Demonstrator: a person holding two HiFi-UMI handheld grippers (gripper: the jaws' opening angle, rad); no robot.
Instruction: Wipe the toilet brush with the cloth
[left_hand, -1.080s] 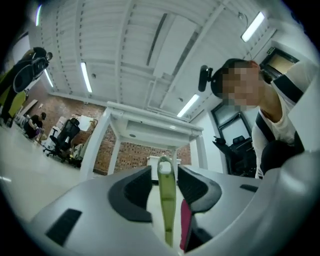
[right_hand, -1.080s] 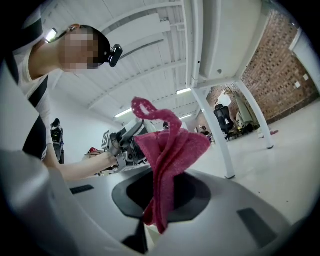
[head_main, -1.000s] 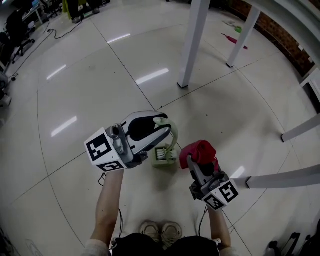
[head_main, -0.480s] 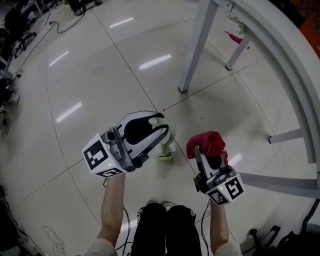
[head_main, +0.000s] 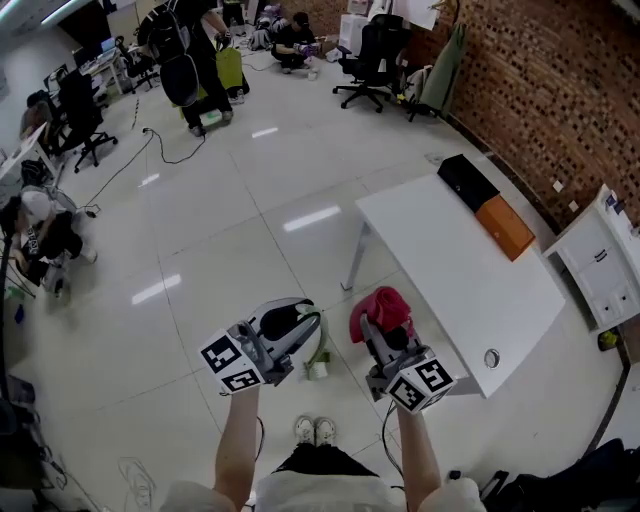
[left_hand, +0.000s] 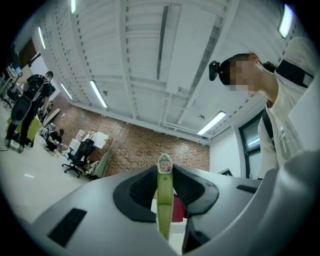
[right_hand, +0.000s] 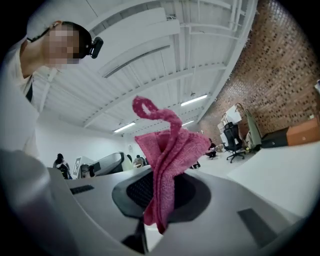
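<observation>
Your left gripper (head_main: 298, 332) pinches the thin green handle of the toilet brush (left_hand: 164, 199) between its two black pads. In the left gripper view the handle stands upright. In the head view the gripper body hides most of it, and only the brush head shows, hanging below the gripper over the tiled floor (head_main: 200, 250).

Your right gripper (head_main: 380, 335) is pressed on the pink cloth (right_hand: 167, 160), which bunches up above its jaws. The two grippers are side by side, near but apart, and the cloth does not touch the brush.

Just at the right of the right gripper is a white table (head_main: 450, 270). A black box (head_main: 467, 181) and an orange box (head_main: 505, 228) lie at its far end. Farther away are office chairs (head_main: 372, 52), a brick wall (head_main: 540, 90) and a person sitting on the floor (head_main: 45, 235).
</observation>
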